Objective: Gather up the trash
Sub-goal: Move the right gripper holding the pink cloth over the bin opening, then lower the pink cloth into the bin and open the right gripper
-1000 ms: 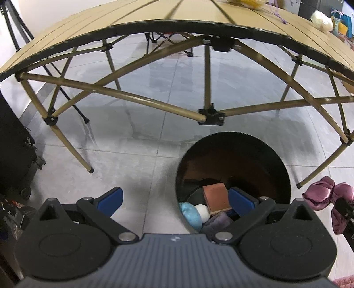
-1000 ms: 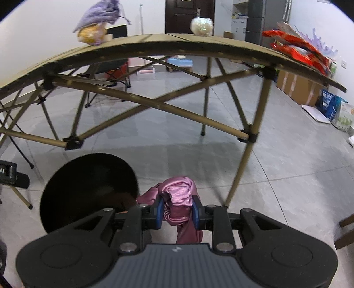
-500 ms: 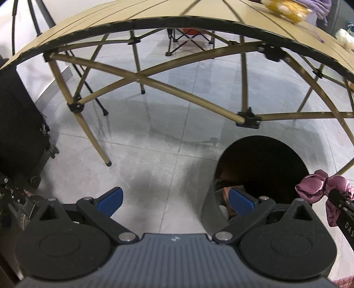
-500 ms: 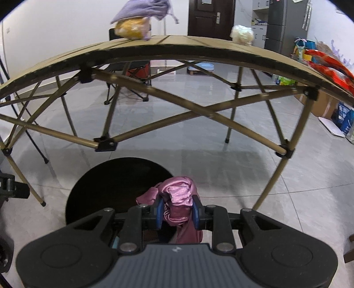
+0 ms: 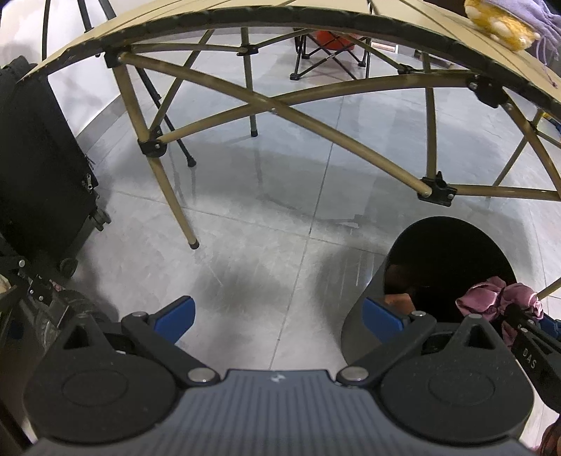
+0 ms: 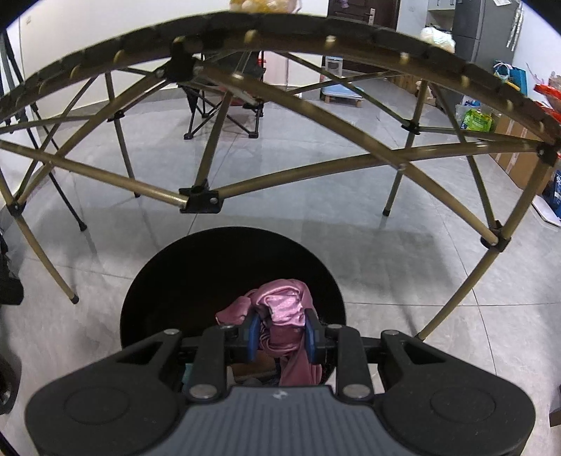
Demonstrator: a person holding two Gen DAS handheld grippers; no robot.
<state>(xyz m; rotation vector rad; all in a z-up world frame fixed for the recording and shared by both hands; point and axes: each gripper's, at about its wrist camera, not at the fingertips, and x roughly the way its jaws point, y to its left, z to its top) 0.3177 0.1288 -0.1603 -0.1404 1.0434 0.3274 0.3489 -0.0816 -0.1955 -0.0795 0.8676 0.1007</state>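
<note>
A folding surface (image 6: 266, 24) arches over the grey floor (image 5: 280, 182). Below, the black bin (image 6: 196, 280) gapes. The right tool (image 6: 280, 338) pinches pink satin cloth (image 6: 280, 312) above it, its length hanging downward. The left tool (image 5: 277, 315) is spread wide, empty.

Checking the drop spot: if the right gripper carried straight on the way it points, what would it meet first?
Most likely the inside of the black bin: the right gripper, shut on the pink cloth, points into its mouth. Depth is unclear.
</note>
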